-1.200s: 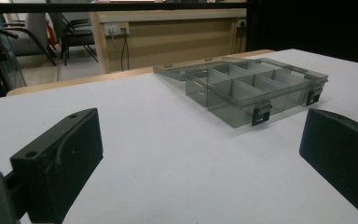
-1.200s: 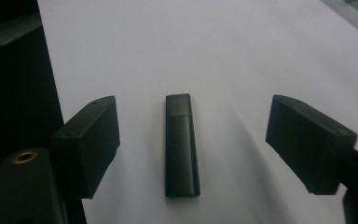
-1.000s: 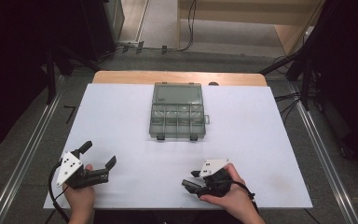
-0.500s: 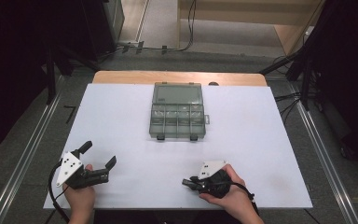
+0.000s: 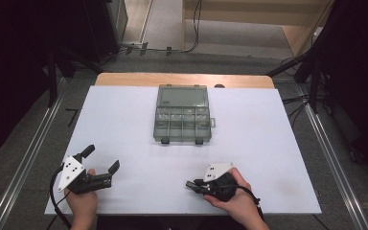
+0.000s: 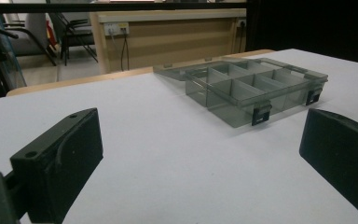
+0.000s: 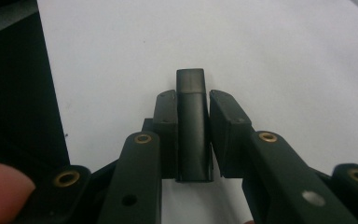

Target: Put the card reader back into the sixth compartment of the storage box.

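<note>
Holding almost where it was a second ago near the table's front edge, the right gripper [image 5: 190,184] pinches a small dark block [image 7: 193,126], having slid only slightly toward that edge. At the front left corner the left gripper [image 5: 102,158] stays spread and empty. Farther off, the open compartment box [image 5: 182,115] sits unmoved near the back edge, probably the block's destination.

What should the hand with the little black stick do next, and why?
Probably carry it forward toward the open box. The right claw is shut on a small dark block near the table's front edge, and the box's compartments look empty. The left claw is open.
</note>
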